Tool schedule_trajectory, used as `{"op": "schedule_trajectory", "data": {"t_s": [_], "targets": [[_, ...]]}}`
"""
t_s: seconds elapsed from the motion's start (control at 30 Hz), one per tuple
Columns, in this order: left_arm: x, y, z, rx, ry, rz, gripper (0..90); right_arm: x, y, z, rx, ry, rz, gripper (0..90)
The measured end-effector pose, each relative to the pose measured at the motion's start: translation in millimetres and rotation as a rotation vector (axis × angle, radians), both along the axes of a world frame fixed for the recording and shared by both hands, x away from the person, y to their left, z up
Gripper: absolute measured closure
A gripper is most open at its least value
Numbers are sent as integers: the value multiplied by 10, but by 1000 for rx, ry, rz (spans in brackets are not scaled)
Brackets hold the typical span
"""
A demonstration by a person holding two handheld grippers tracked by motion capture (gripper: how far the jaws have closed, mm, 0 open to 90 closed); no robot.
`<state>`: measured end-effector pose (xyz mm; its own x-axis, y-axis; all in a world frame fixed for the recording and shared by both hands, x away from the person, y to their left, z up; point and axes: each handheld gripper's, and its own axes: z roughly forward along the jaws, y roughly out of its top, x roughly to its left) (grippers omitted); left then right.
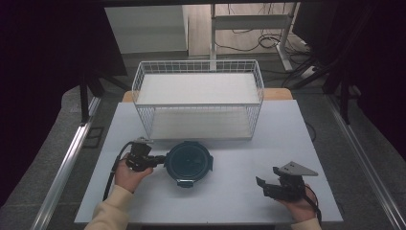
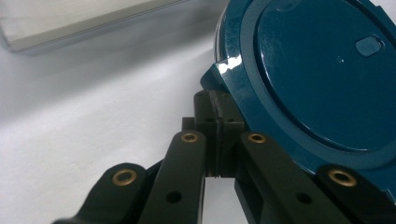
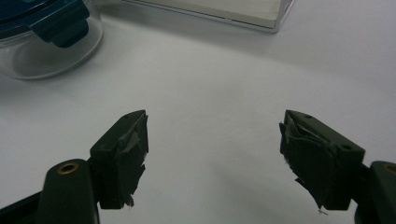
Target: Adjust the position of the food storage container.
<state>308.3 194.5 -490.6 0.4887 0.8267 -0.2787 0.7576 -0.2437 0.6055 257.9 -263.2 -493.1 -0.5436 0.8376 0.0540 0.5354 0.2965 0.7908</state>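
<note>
Here, container: round clear container with dark teal lid [image 1: 188,162] sits on white worktop [image 1: 230,191], just before white wire basket [image 1: 198,98]
Left tongs [image 1: 162,159]: pressed together beside the lid's side tab [image 2: 215,77]
Right tongs [image 1: 266,186]: spread apart, holding nothing, well right of container

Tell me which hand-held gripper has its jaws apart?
The right hand-held gripper, over bare table. The left hand-held gripper is closed at the teal lid edge.
</note>
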Motion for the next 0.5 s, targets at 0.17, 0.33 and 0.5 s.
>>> {"op": "schedule_trajectory", "data": {"t_s": [0.17,0.33,0.5], "targets": [[1,-72,3,-16,7,-18,900,1,3,-1,-5,1,1,233],[-3,-191,15,-21,12,-44,900,3,-13,7,-1,1,-9,233],[-12,-282,19,-29,16,-66,900,2,-12,8,-3,-1,-7,233]]}}
